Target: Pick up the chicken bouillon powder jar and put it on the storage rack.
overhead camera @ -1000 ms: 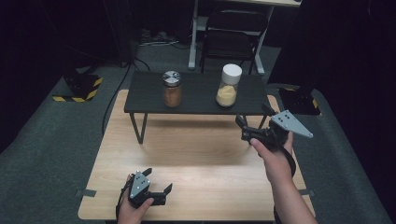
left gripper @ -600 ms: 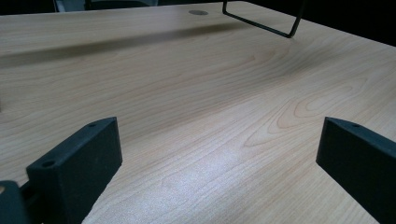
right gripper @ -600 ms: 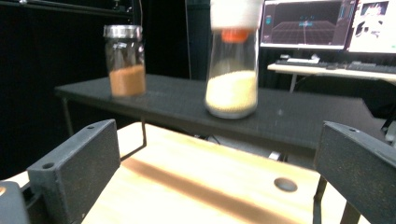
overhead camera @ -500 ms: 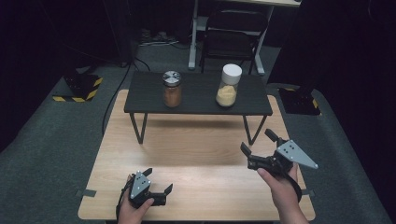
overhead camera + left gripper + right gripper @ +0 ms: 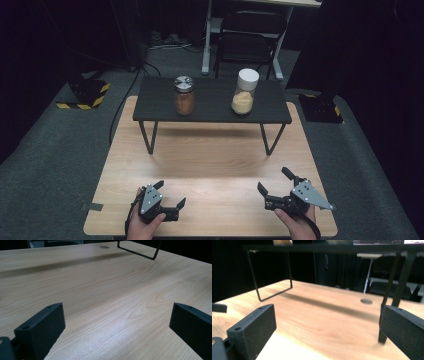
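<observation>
Since a second ago, my right tool [image 5: 274,182] has come back from beside the black shelf [image 5: 212,107] and down to the near edge of the wooden counter [image 5: 210,160], while my left tool [image 5: 170,194] has stayed where it was. Both tools now sit low at the near edge, well apart from each other, each held in one of my hands. My right tool's jaws are spread wide with nothing between them; in the right gripper view they frame bare wood and the shelf's thin black legs ahead. My left tool's jaws are also spread wide and hold nothing; in the left gripper view only pale wood grain lies between them, with one shelf leg far ahead.

Ahead of both tools, well out of reach, the shelf stands on the far half of the counter. On it, ahead of my left tool, stands a jar with a metal lid [image 5: 184,95] holding brown-orange contents. Ahead of my right tool stands a jar with a white lid [image 5: 245,91] holding pale yellow contents. Both jars are upright and apart from each other.
</observation>
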A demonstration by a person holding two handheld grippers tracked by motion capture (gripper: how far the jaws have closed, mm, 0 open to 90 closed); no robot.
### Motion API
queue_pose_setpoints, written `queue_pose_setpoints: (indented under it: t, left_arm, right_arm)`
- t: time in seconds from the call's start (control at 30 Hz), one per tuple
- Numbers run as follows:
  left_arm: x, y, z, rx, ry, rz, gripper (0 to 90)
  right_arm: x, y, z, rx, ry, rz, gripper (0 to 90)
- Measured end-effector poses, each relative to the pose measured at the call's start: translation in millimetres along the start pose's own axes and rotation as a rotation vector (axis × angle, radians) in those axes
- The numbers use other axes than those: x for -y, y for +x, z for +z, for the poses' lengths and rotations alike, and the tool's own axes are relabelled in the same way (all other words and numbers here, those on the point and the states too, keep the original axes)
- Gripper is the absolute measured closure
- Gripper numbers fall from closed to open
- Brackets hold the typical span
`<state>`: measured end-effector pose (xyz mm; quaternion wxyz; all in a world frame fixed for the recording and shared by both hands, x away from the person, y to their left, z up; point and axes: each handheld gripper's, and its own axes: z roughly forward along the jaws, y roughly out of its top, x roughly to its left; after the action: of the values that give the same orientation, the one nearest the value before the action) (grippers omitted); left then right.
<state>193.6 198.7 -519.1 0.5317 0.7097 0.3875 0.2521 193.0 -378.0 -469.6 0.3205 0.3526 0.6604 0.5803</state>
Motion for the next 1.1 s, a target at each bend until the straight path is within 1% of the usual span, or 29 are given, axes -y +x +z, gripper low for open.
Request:
queue_pose_setpoints:
  t: [0.17,0.3,0.37,0.5,0.63,0.7,0.9,0.97,1.1]
  left_arm:
    - [-0.1,0.5,0.3,0.002,0.001,-0.002,0.4]
    - [-0.6,0.5,0.4,0.005,0.003,0.004,0.4]
    - [-0.1,1.3,0.0,0.015,0.001,0.012,0.5]
    - [-0.7,0.5,-0.2,0.015,0.006,0.020,0.4]
    - [-1.2,-1.2,0.1,0.012,0.008,0.030,0.4]
    - [-1.6,-1.6,0.1,0.012,0.011,0.039,0.4]
    - [-2.8,-0.6,1.0,0.016,0.017,0.032,0.5]
    - [-2.7,-0.5,1.0,0.017,0.016,0.033,0.5]
    - [-2.4,-1.4,0.6,0.013,0.015,0.040,0.4]
  right_arm:
    - [17.3,-2.6,0.5,0.013,0.046,0.021,0.0]
    - [21.9,-3.7,0.0,0.009,0.066,0.036,0.0]
    - [24.1,-3.7,0.5,0.007,0.080,0.014,0.0]
    - [28.0,-2.6,3.0,0.006,0.134,-0.032,0.0]
    - [30.9,-3.8,4.7,0.009,0.175,-0.038,0.0]
    - [32.1,-4.9,6.3,0.009,0.194,-0.030,0.1]
    - [33.9,-3.5,10.0,0.017,0.232,-0.049,0.4]
    - [34.5,-2.9,9.8,0.021,0.228,-0.053,0.1]
    - [34.1,-5.0,10.3,0.011,0.230,-0.049,0.2]
